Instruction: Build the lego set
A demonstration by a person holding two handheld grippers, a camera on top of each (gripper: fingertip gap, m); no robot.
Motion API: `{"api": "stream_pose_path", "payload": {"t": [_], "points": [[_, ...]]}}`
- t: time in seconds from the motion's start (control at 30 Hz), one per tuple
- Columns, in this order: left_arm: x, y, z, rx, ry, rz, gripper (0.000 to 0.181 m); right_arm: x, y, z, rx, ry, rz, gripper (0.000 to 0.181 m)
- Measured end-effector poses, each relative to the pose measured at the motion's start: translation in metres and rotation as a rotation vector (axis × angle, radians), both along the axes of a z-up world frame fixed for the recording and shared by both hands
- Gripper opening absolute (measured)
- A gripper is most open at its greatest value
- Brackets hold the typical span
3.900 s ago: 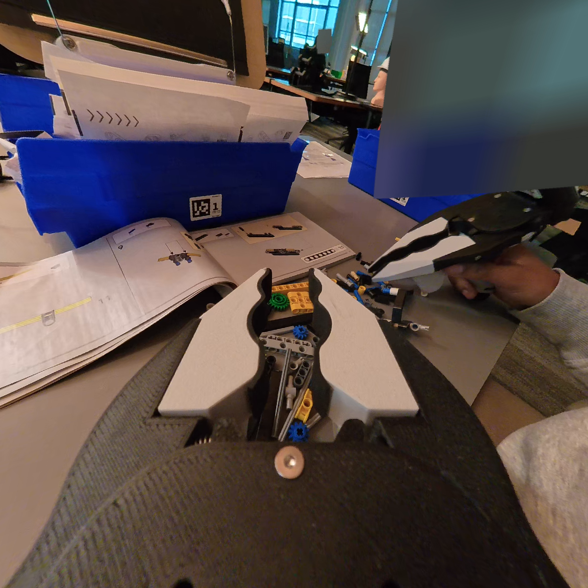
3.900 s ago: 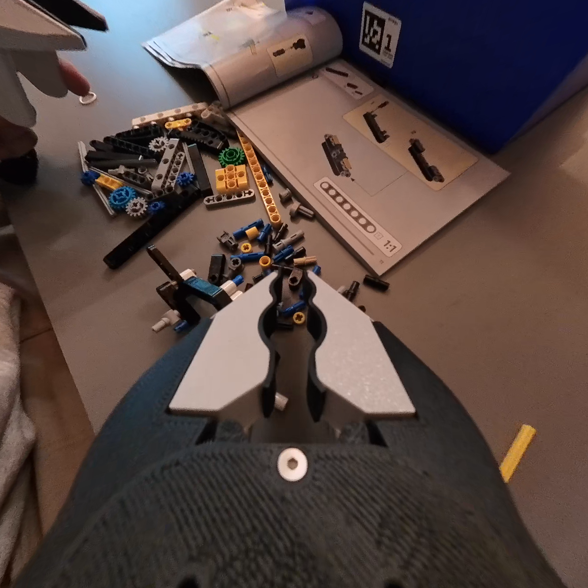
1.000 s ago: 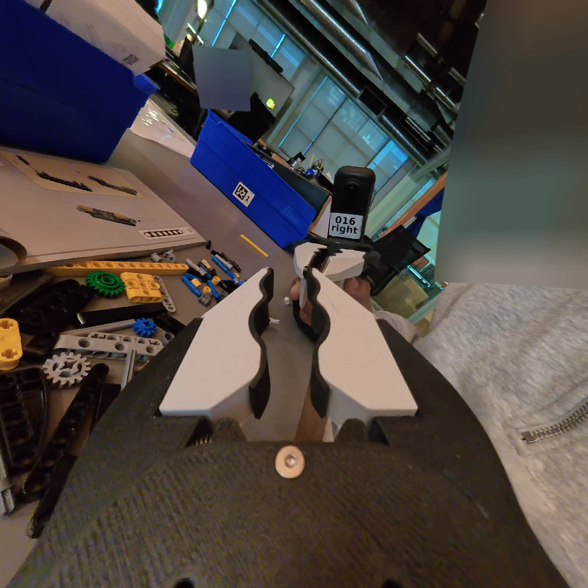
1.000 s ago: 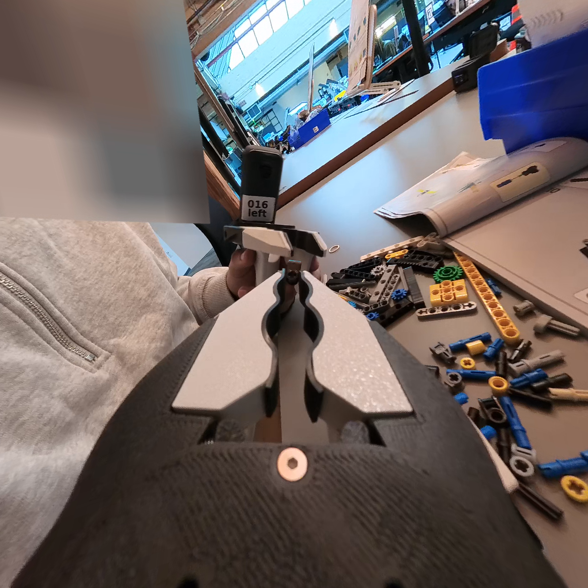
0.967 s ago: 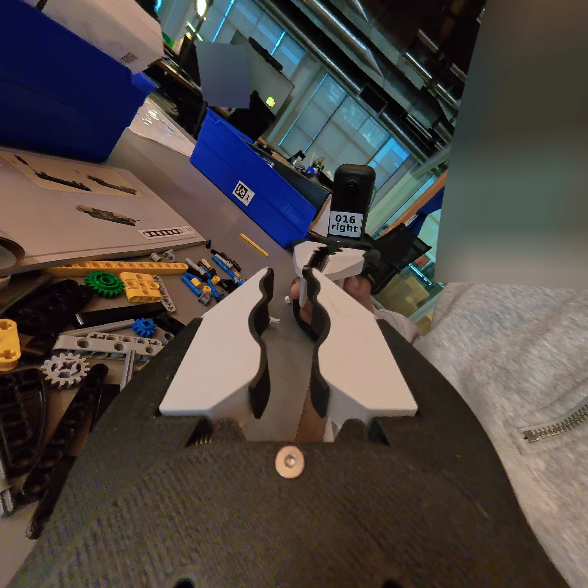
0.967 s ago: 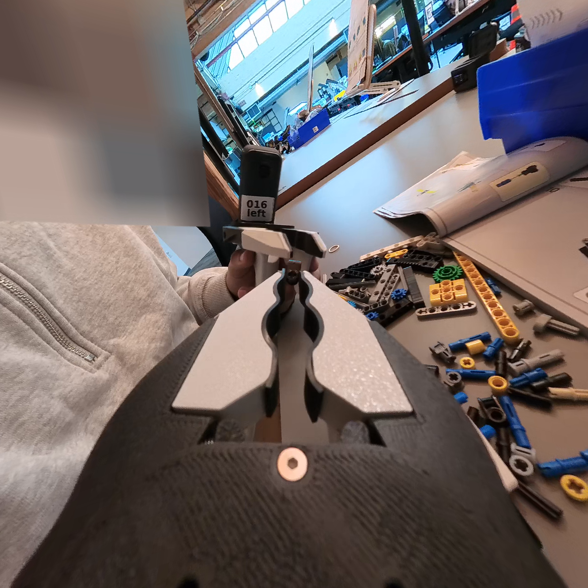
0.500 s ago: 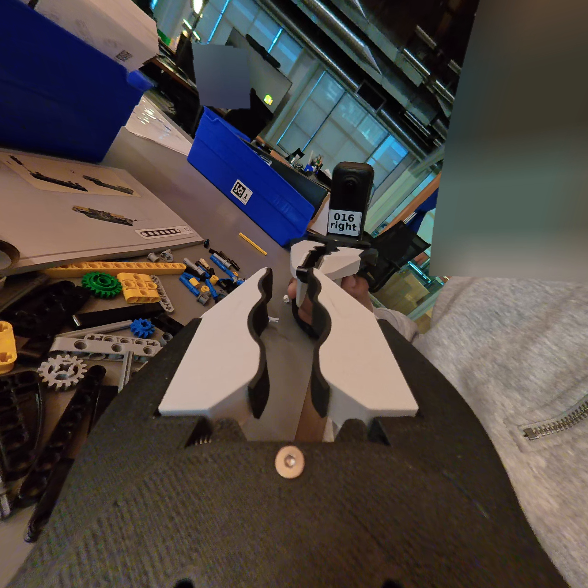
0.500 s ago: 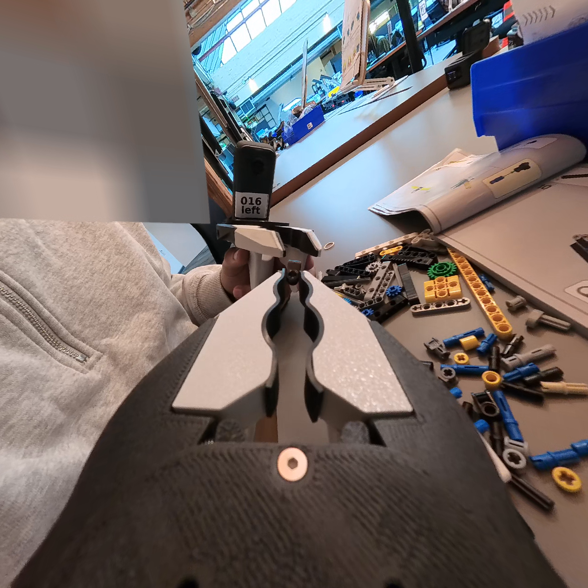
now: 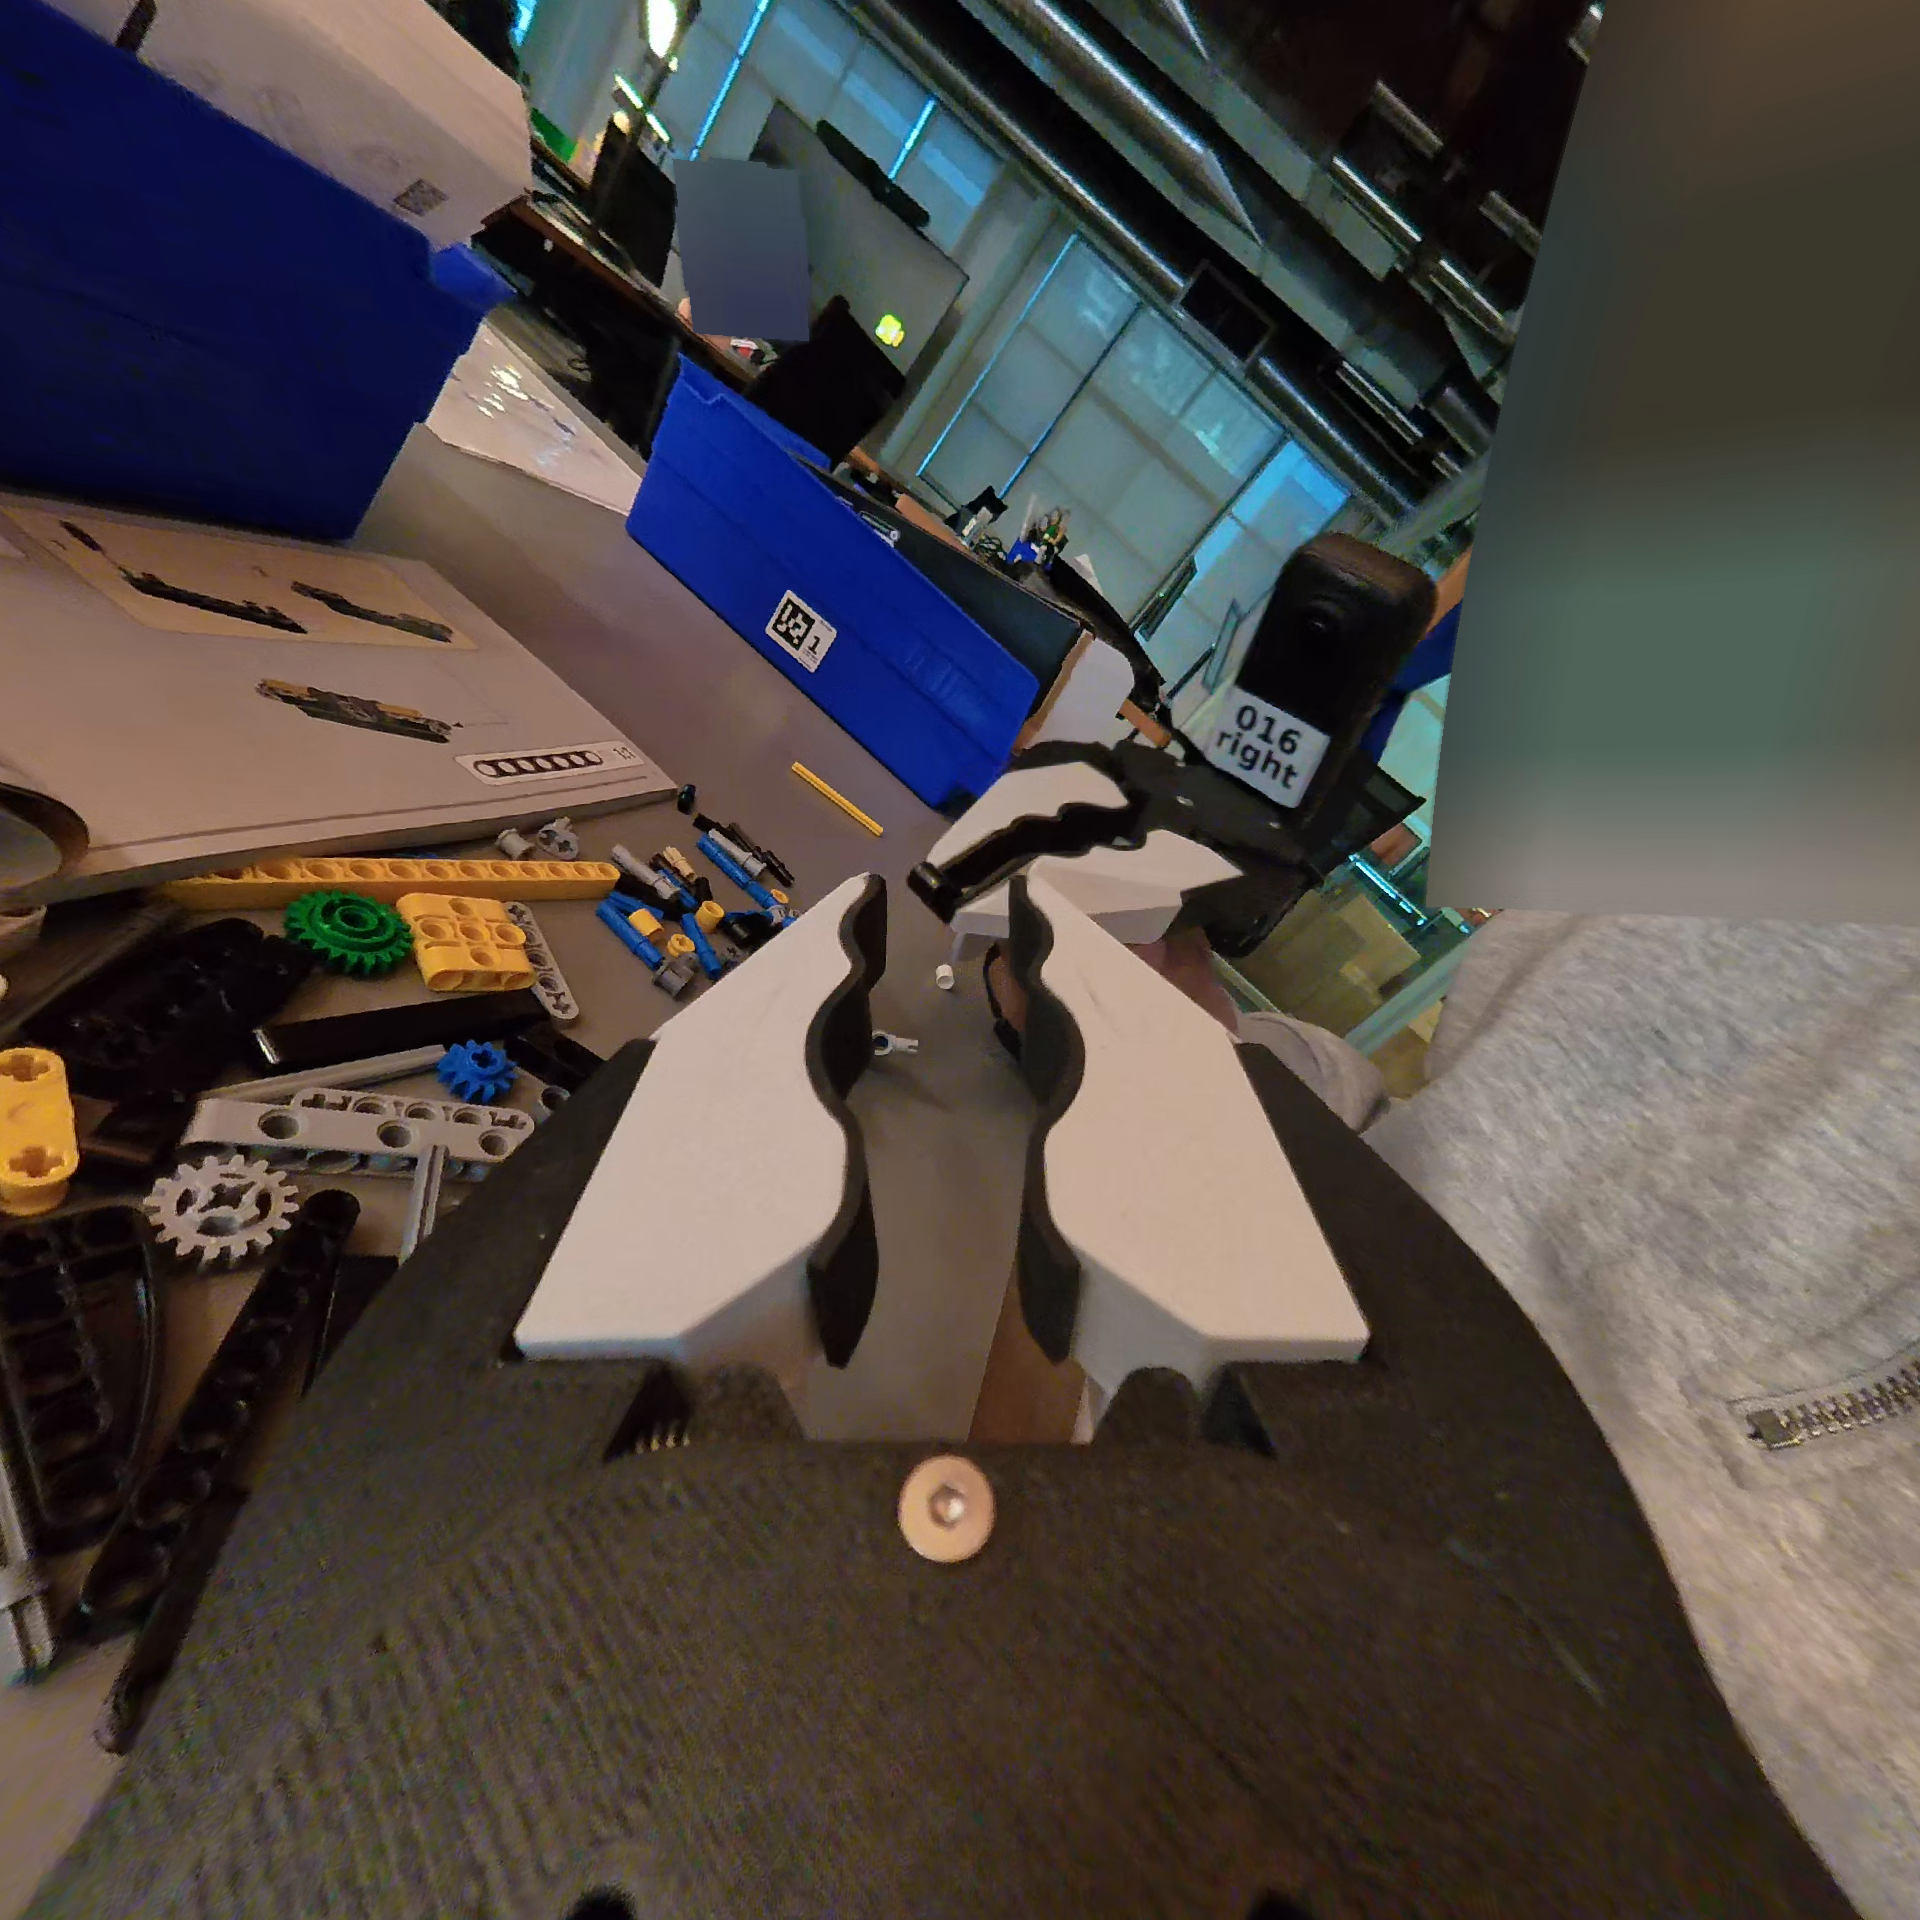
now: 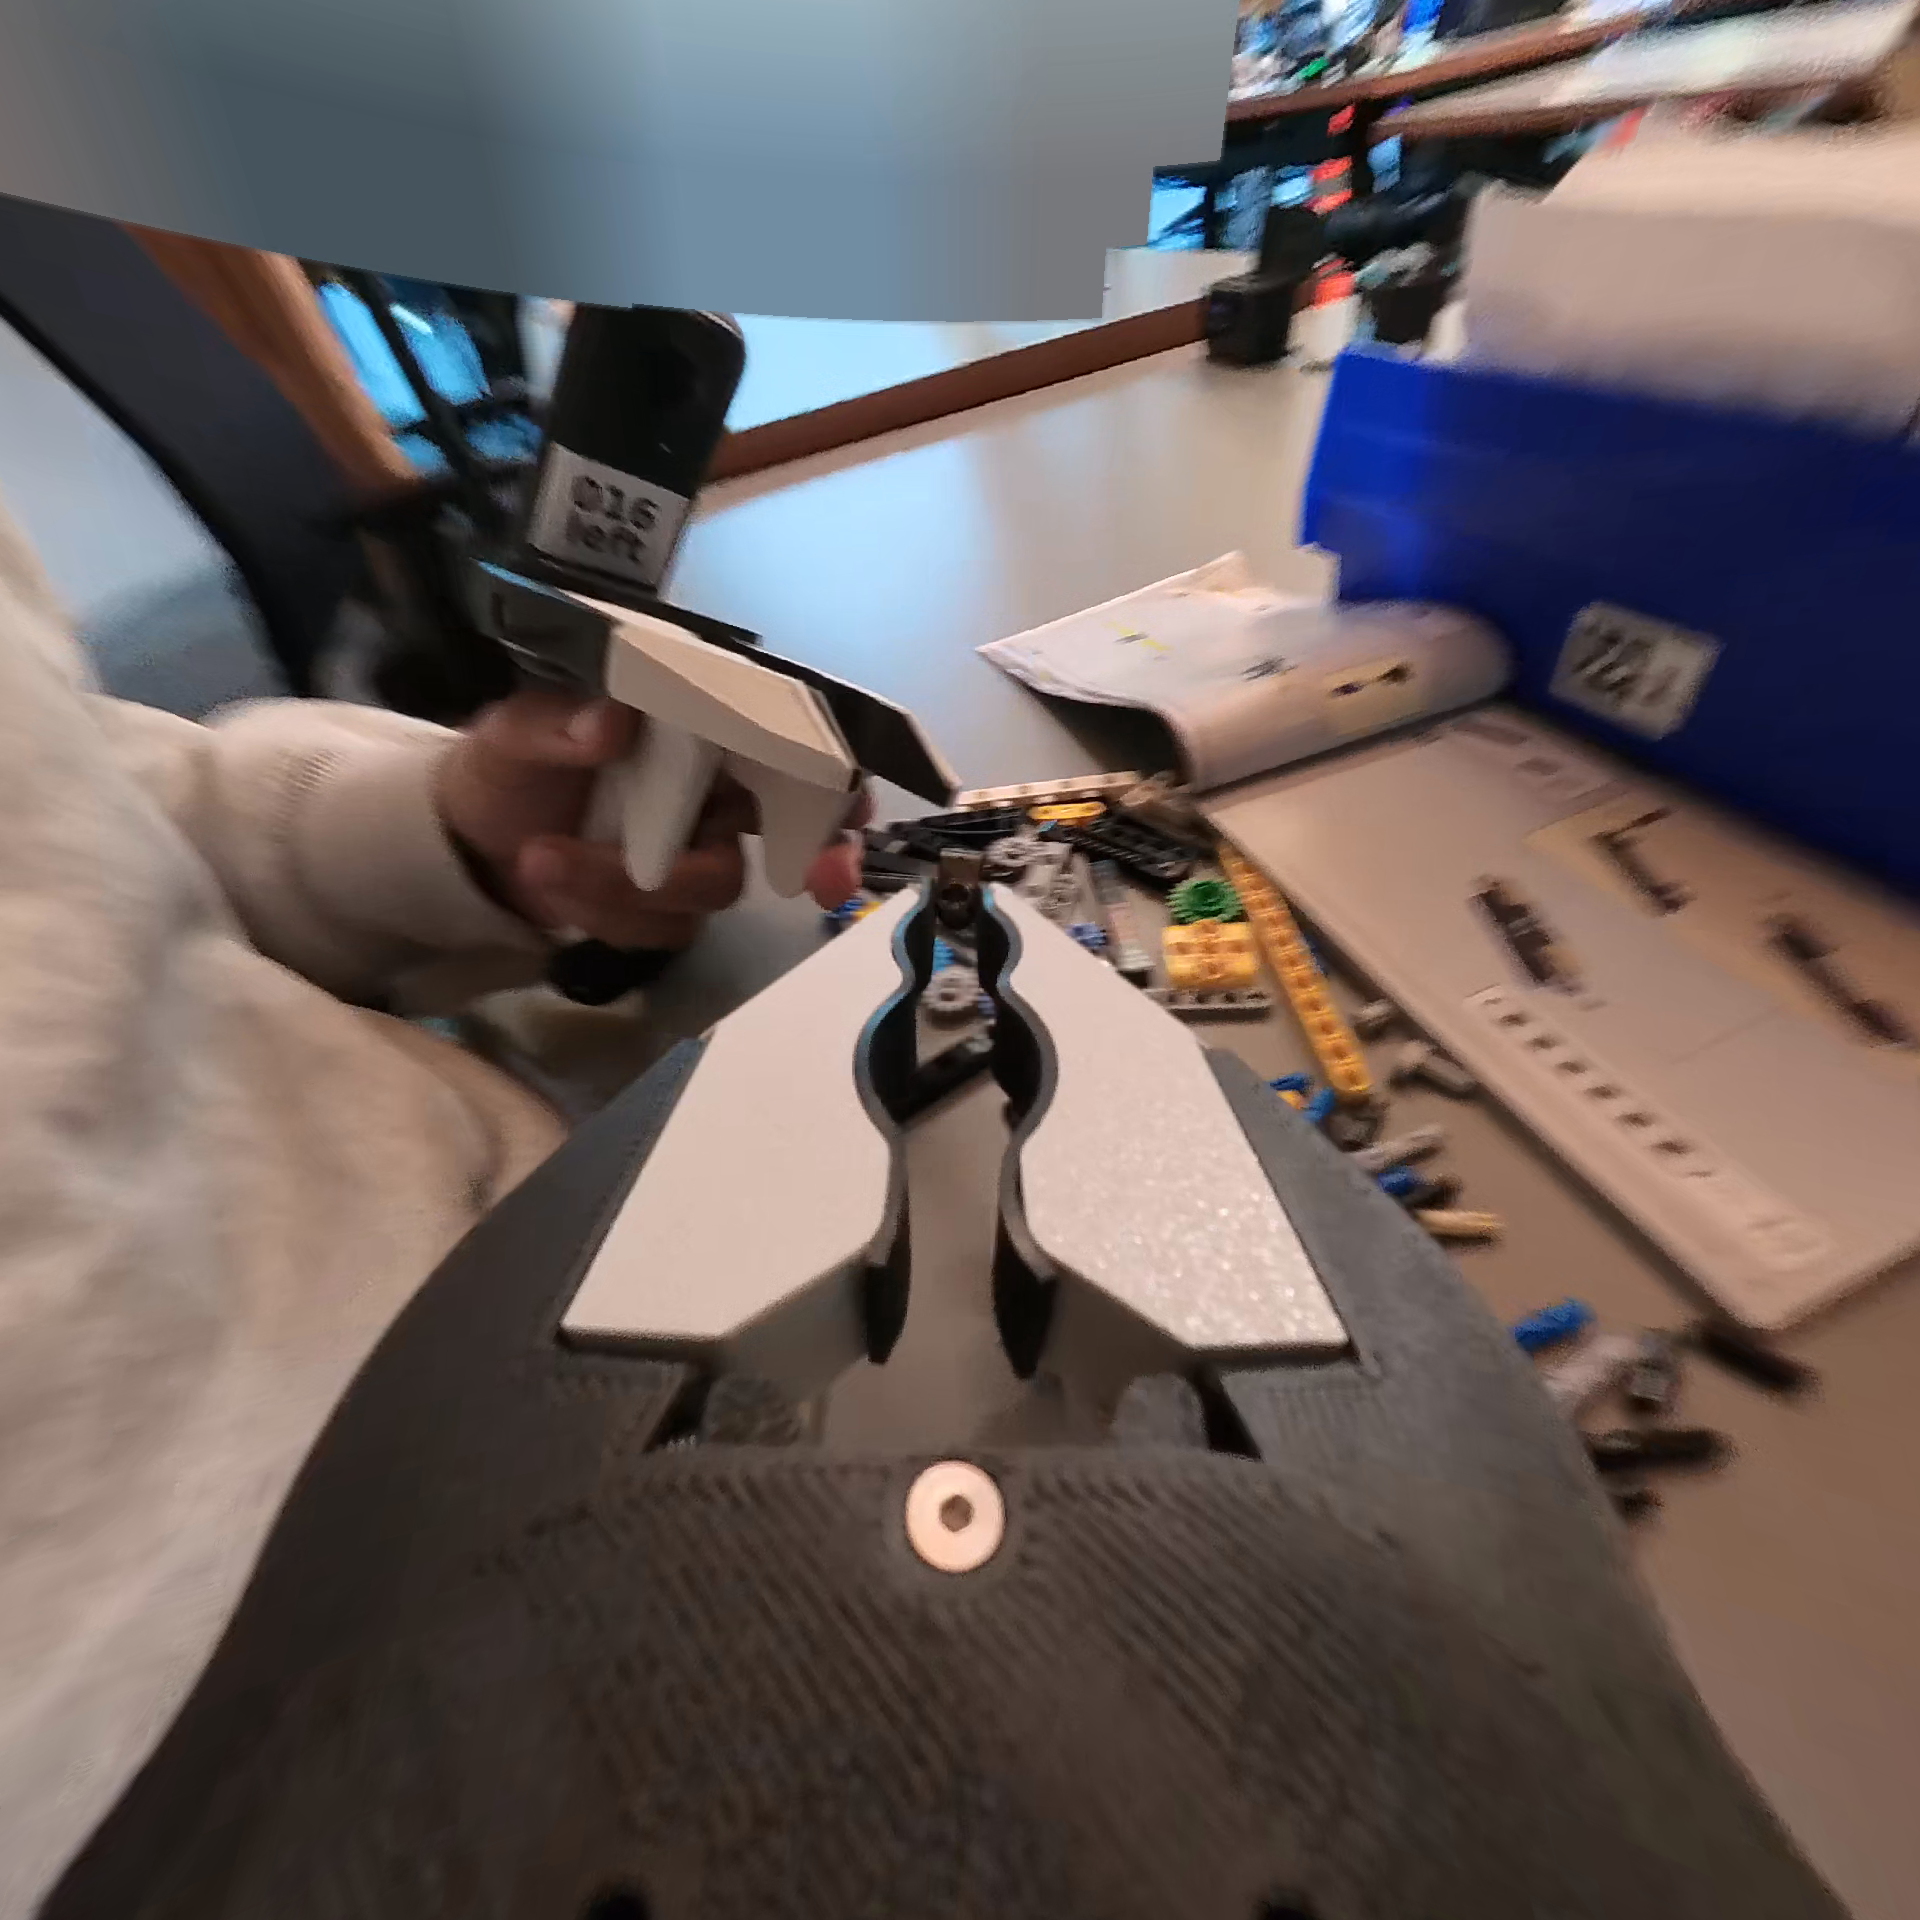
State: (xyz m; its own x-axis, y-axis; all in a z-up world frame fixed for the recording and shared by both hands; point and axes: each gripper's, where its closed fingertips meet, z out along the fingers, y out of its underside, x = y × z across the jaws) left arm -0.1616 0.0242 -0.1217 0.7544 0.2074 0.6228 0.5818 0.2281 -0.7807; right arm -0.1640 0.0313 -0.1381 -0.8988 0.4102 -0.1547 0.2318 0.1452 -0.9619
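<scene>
My left gripper [image 9: 948, 904] is open and empty, held above the table's near edge. My right gripper [image 10: 954, 906] is shut on a small black lego pin [image 10: 954, 883]. In the left wrist view the right gripper [image 9: 1049, 862] points left, and its pin [image 9: 928, 883] hangs just ahead of my left fingertips. Loose lego pieces lie on the grey table: a long yellow beam [image 9: 395, 878], a green gear [image 9: 348, 930], a yellow block [image 9: 468, 940], blue pins [image 9: 675, 920], a grey beam [image 9: 353, 1127], a grey gear [image 9: 220, 1210] and black beams [image 9: 208, 1382]. The right wrist view is motion-blurred.
An open instruction booklet [image 9: 260, 675] lies behind the pieces. Blue bins [image 9: 831, 644] stand at the back and far left [image 9: 208, 343]. A thin yellow axle [image 9: 836, 798] lies near the bin. A person's grey sleeve and torso [image 9: 1662, 1247] fill the right.
My right gripper has swung round from facing my left gripper to pointing sideways over the table, still holding the pin. My left gripper stays open and has barely moved.
</scene>
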Motion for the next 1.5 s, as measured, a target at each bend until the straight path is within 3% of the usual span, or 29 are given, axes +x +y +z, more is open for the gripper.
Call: {"api": "stream_pose_path", "payload": {"t": [0.37,0.93,1.5], "points": [[0.004,0.004,-0.005,-0.023,-0.012,-0.025,0.023,-0.001,-0.001,-0.004,0.174,0.209,-0.064,0.005],[0.004,0.005,-0.005,-0.027,-0.007,-0.025,0.024,0.0,0.001,0.023,-0.267,-0.226,0.037,0.005],[0.006,0.004,-0.003,-0.015,-0.006,-0.039,0.026,-0.001,0.003,0.016,-0.238,-0.185,0.031,0.005]]}}
